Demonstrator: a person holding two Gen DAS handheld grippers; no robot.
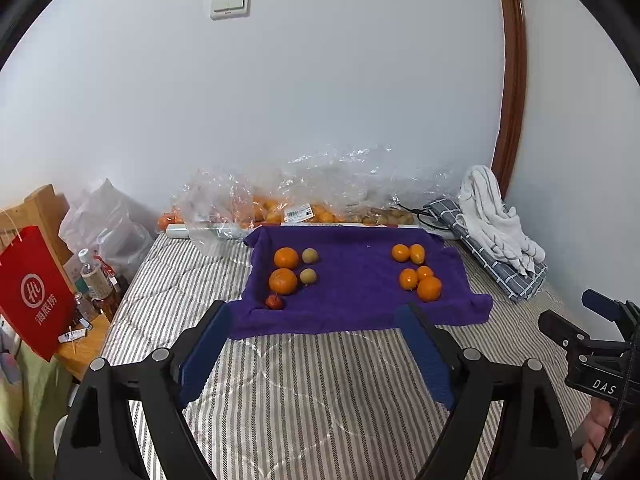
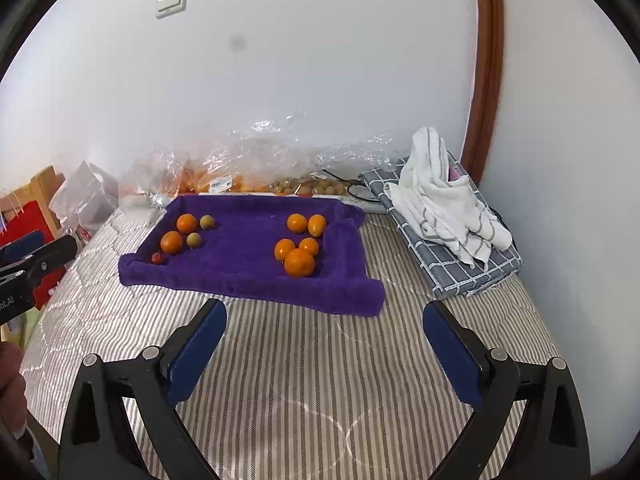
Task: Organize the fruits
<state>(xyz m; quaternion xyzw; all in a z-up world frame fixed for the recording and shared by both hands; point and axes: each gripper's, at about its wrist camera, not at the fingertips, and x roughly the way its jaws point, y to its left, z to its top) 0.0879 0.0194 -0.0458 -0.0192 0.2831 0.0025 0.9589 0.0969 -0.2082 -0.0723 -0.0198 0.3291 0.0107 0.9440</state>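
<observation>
Fruit is shown sorted into 2 groups on a purple towel (image 1: 356, 280) spread on a striped bed (image 1: 304, 392). At its left lie 2 oranges (image 1: 286, 258), 2 pale green fruits (image 1: 310, 256) and 1 small red fruit (image 1: 274, 302); at its right 5 orange fruits (image 2: 299, 263) are clustered. The left gripper (image 1: 316, 352) and the right gripper (image 2: 324, 354) are held back over the bare bed, jaws spread wide with nothing between them. The step is judged to lie between placements, or at completion. Bagged fruit (image 1: 296, 212) lies against the wall; a further pick would call for a reach beyond the towel.
</observation>
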